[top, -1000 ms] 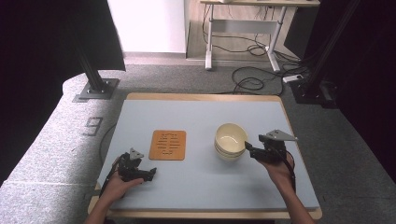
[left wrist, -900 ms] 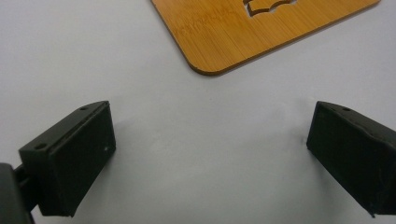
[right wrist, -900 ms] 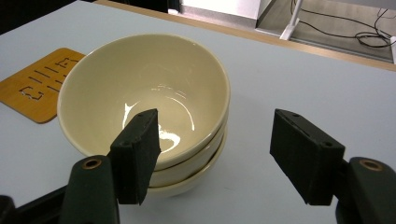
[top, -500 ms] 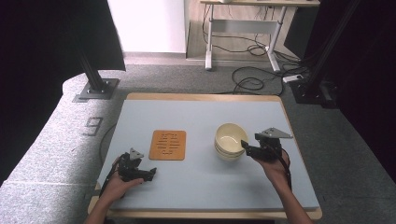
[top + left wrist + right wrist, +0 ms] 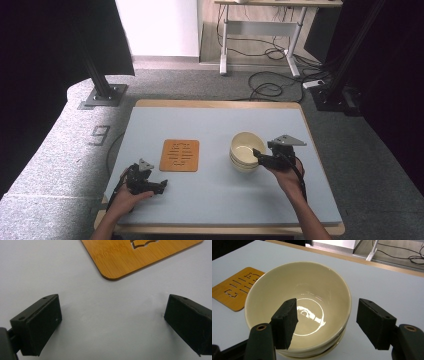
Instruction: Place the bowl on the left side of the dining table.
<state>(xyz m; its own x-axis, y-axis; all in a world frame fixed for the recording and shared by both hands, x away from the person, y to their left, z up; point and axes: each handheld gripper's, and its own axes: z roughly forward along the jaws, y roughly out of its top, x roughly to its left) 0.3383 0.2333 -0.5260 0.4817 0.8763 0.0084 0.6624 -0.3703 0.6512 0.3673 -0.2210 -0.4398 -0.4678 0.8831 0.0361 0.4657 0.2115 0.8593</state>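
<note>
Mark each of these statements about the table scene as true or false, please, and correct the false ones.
1. The right gripper has one jaw inside the bowl and one outside. True.
2. The left gripper is shut on the wooden trivet. False: it is open, over bare table beside the trivet.
3. The bowl holds soup. False: it looks empty and glossy.
4. The trivet lies to the left of the bowl in the high view. True.
</note>
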